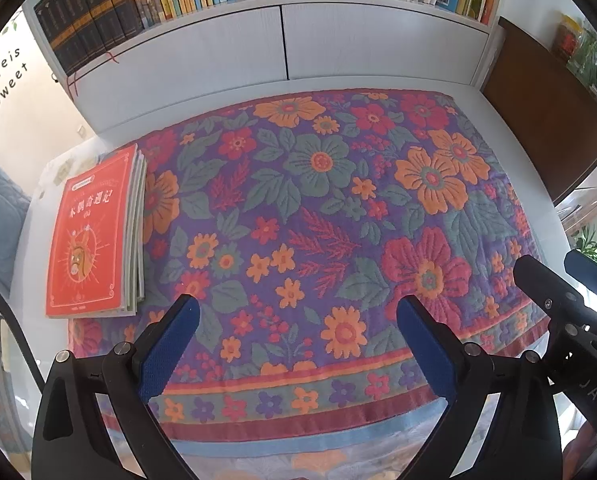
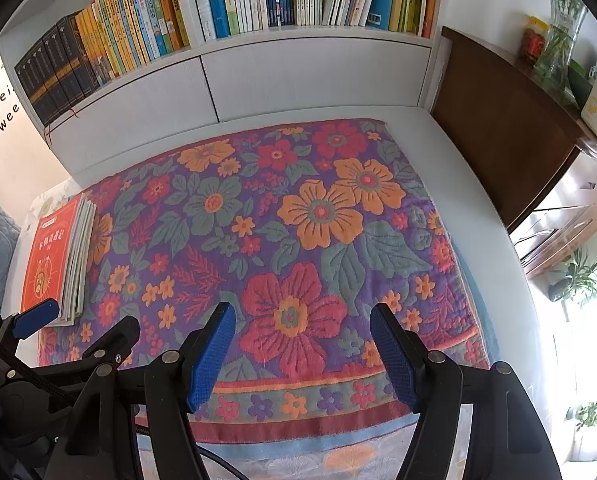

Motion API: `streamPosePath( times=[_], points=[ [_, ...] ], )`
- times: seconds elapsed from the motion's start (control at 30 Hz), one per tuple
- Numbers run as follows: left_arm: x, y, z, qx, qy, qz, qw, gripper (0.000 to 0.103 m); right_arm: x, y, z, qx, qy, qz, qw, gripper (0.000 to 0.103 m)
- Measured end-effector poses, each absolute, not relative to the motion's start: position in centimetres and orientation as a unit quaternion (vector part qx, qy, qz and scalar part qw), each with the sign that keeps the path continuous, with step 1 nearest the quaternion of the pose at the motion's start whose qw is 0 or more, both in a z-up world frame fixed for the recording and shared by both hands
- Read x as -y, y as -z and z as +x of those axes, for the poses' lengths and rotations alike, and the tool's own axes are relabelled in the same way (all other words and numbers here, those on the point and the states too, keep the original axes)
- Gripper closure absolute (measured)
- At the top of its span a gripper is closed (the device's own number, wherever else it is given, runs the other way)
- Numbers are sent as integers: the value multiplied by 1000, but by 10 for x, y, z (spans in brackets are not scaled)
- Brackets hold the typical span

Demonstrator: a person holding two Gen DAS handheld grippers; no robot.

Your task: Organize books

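A small stack of thin books with a red cover on top [image 1: 94,236] lies flat at the left edge of a flowered cloth [image 1: 318,208]; the right wrist view shows the same stack [image 2: 58,264] at far left. My left gripper [image 1: 298,312] hovers open over the cloth's near part, to the right of the stack, nothing between its blue pads. My right gripper [image 2: 302,320] is open too, above a big red flower, empty. Each gripper shows in the other's view: the right gripper [image 1: 566,276] at the right edge, the left gripper [image 2: 78,320] at the lower left near the stack.
A white bookshelf [image 1: 282,40] full of upright books runs along the back, dark volumes [image 1: 82,20] at its left. A brown wooden board [image 2: 498,128] stands at the right, with a vase and jars [image 2: 554,40] behind it. The white table edge [image 2: 478,208] borders the cloth.
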State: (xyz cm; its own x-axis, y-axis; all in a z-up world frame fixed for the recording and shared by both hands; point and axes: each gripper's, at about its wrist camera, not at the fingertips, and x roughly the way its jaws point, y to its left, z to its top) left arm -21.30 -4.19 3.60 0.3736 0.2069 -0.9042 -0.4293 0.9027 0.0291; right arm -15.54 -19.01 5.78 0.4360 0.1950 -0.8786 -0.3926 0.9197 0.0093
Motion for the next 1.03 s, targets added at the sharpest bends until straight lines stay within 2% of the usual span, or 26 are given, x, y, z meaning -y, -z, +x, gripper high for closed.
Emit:
streamPosePath(
  times=[0.37,0.67,1.03],
  points=[
    [40,-37,-214,-524,-198,-99,822,4,189,-55,-155,-505,-176,-96,839,35],
    [41,-54,-217,-487,-208,-90,844,4,187,-75,-161,-460,-179,-98,864,35],
    [46,-51,-218,-482,-218,-75,845,5,190,-65,-156,-475,-179,-95,856,35]
  ],
)
